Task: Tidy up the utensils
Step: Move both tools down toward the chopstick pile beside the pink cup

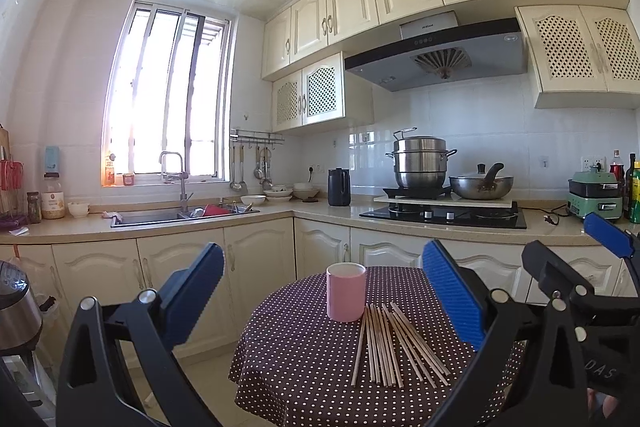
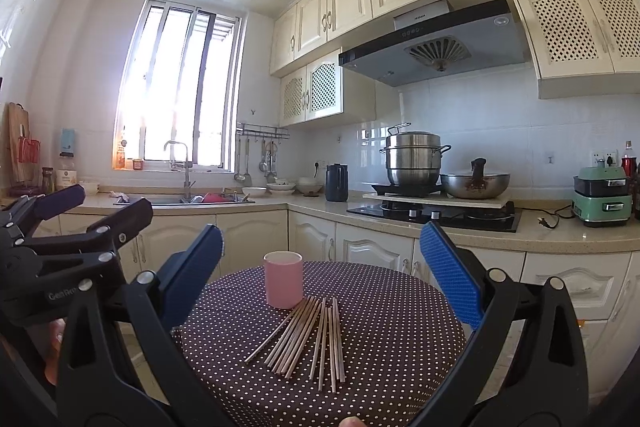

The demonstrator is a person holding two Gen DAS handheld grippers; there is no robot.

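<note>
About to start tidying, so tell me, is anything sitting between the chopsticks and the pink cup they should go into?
Nothing visible. The chopsticks lie fanned on the dotted tablecloth with their far ends right by the pink cup, whose mouth is open. Both tools hover open above the table, holding nothing.

The cup is plain pink. The tablecloth is dark brown with white polka dots. The chopsticks are pale wood.

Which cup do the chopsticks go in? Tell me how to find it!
Look for the small round table with the brown polka-dot tablecloth in the middle of the kitchen. On it, just behind the fanned-out pile of chopsticks, stands the pink cup. It is the only upright thing on the table, and the only pink one.
</note>
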